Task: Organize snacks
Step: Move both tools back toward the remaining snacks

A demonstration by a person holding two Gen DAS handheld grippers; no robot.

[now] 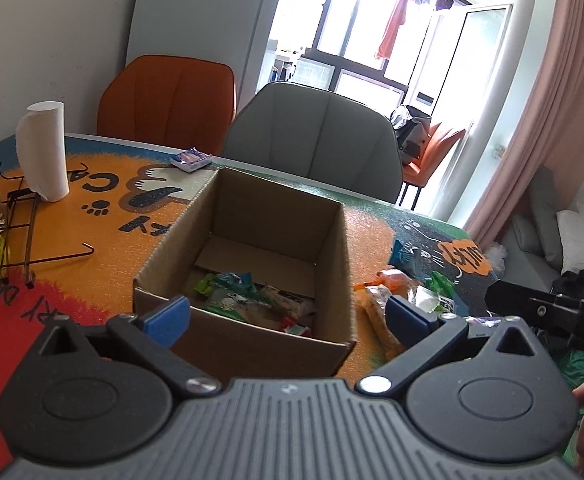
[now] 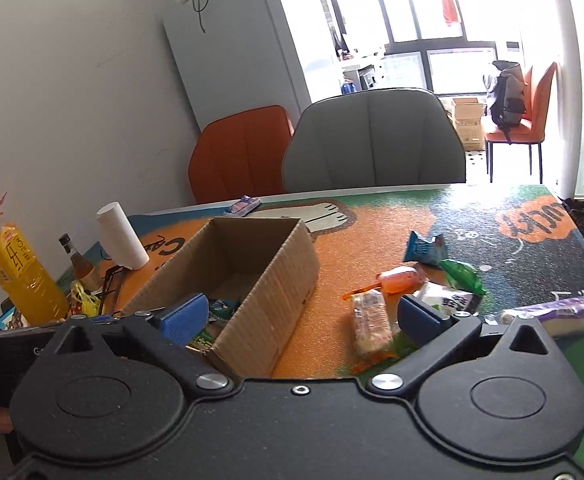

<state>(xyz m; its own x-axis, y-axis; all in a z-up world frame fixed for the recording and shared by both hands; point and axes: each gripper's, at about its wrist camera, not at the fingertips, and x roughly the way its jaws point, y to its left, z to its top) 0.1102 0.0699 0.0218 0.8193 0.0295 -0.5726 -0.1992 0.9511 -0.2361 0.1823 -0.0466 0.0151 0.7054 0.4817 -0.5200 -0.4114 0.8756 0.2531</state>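
Observation:
An open cardboard box (image 1: 251,248) (image 2: 247,272) stands on the patterned table mat, with several snack packets (image 1: 247,300) lying on its floor. My left gripper (image 1: 287,316) is open just in front of the box's near wall, nothing between its blue pads. To the right of the box, loose snacks lie on the mat: a biscuit pack (image 2: 370,318), an orange packet (image 2: 400,279), a blue bag (image 2: 424,248), a green packet (image 2: 464,276), a white-and-black packet (image 2: 450,300) and a purple packet (image 2: 556,314). My right gripper (image 2: 306,320) is open over the box's right corner and holds nothing.
A paper roll (image 1: 43,152), a wire rack (image 1: 23,224) and bottles (image 2: 19,272) stand at the table's left. A small blue packet (image 1: 191,159) lies at the far edge. An orange chair (image 1: 167,100) and a grey chair (image 1: 312,140) stand behind the table.

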